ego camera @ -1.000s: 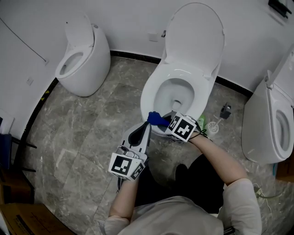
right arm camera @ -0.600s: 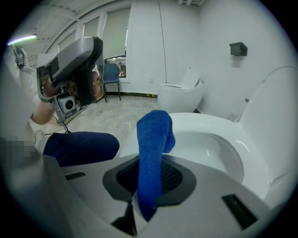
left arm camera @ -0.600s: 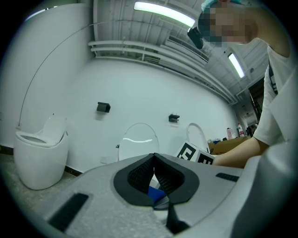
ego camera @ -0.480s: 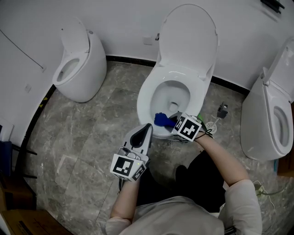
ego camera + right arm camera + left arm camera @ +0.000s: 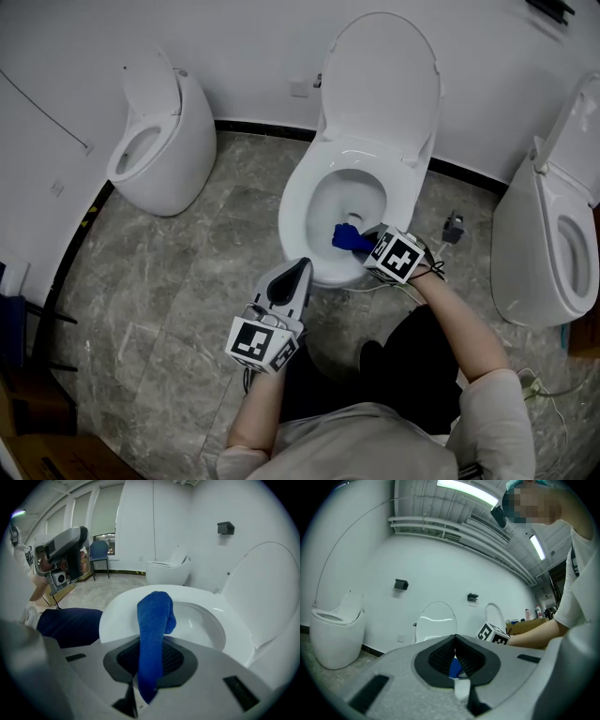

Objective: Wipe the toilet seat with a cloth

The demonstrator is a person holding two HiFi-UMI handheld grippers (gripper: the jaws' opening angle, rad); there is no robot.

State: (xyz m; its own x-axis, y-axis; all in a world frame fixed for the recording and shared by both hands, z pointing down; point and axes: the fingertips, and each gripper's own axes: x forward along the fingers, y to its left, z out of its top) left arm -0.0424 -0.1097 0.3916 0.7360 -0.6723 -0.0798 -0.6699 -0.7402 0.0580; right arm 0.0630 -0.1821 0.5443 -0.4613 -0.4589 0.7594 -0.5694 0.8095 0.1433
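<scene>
The left gripper is held low and just left of centre in the head view, with its jaws closed tip to tip and nothing clamped between them; its marker cube is turned up toward the camera, and the bare left forearm is stretched up from the bottom edge. The right gripper is held right of centre, with its jaws pinched on a blue cloth; the right forearm is angled away toward the lower right.
</scene>
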